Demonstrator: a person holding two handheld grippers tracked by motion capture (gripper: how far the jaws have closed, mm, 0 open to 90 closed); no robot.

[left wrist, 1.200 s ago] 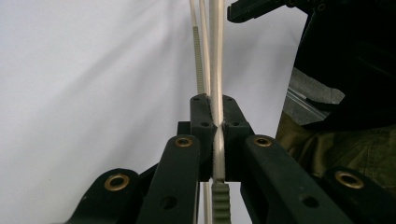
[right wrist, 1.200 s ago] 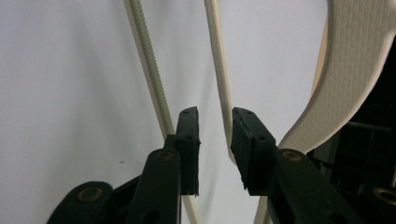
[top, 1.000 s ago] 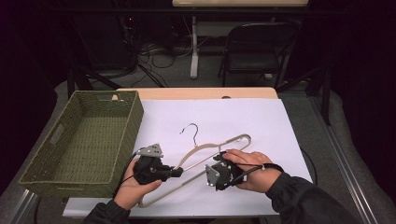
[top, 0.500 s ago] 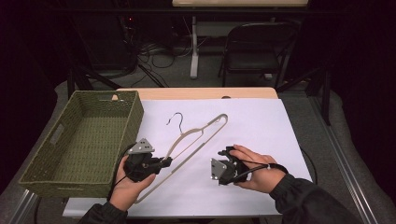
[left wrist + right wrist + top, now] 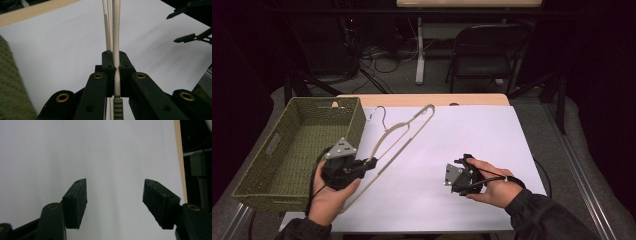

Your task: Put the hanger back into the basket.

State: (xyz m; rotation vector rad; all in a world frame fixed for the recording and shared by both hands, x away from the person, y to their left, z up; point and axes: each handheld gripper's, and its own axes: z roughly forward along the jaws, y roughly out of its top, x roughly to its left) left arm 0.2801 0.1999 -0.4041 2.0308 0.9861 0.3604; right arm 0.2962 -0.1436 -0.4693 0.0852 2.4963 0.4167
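We found left gripper (image 5: 371, 163) clamped on lower bar of hanger (image 5: 404, 131), near table's (image 5: 512, 150) left edge, just beside basket (image 5: 272, 145). Hook end pointed toward table's far edge, hanger raised off white sheet as far as we could tell. Right gripper (image 5: 462, 167) rested near front edge, jaws wide apart, empty. We judged hanger light, stiff, smooth; thin bar could pivot in clamp. Ribbed strip offered better hold.
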